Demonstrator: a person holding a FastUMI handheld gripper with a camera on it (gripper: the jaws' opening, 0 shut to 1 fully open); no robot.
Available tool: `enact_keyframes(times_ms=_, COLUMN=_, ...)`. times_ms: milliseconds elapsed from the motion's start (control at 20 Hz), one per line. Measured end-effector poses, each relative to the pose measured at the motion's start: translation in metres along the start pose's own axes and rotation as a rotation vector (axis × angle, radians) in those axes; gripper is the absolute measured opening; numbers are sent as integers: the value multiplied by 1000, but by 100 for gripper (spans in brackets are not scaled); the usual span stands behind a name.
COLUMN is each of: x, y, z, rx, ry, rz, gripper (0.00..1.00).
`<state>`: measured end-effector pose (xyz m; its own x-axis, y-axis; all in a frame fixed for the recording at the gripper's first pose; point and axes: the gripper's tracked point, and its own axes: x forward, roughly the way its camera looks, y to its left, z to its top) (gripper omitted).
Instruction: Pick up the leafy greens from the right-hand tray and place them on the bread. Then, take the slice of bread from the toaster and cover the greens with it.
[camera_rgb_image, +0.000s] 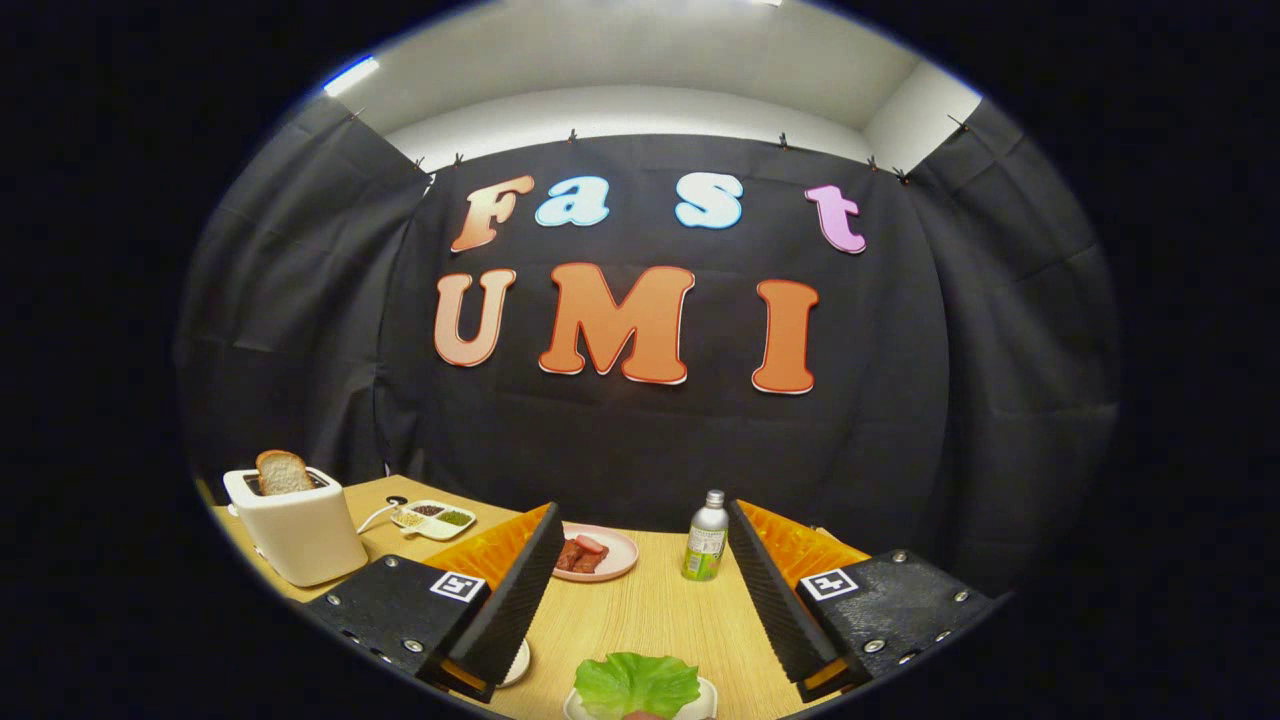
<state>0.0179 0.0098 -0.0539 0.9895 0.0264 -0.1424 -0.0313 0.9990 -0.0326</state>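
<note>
**Op:** I've got the gripper (640, 600) with its fingers spread wide and nothing between them. The leafy greens (636, 684) lie low between the fingertips, at about six o'clock from the middle of the wooden table (640, 610).

**Desk:** How do you expect them to handle?

**Op:** My guess is light, floppy and easily torn, so I'd pinch a ruffled edge, not the flat middle, and close gently. They look glossy, so they may slide.

**Desk:** And the bread slice?

**Op:** It stands upright in the toaster (300, 535), around ten o'clock, well apart from the fingers. The bread slice (283, 471) looks light and crumbly; I'd take it by the exposed top across its flat faces.

**Desk:** Anything you can't make out?

**Op:** Plenty. The greens sit on a white dish (705, 700) that is cut off, and something reddish shows under the leaf that I can't identify. I can't see the bread the greens should land on. A pink plate (622, 562) of reddish food sits at twelve o'clock, partly behind the left finger, with a bottle (706, 540) beside it
</note>
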Motion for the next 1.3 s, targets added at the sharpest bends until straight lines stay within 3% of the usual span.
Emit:
enact_keyframes(times_ms=250, x=1, y=-9, z=-35, rx=-47, ry=102, rz=-20, gripper=99)
enact_keyframes(times_ms=450, x=0, y=-12, z=-69, rx=-15, ry=235, rz=-14, gripper=99)
enact_keyframes(times_ms=600, x=-3, y=-8, z=-110, rx=17, ry=387, rz=26, gripper=99)
enact_keyframes(times_ms=750, x=-12, y=-13, z=-160, rx=49, ry=586, rz=16, gripper=99)
enact_keyframes(times_ms=950, x=-16, y=-16, z=-186, rx=67, ry=706, rz=8, gripper=99)
enact_keyframes(times_ms=1300, x=-33, y=7, z=-232, rx=73, ry=922, rz=88, gripper=98)
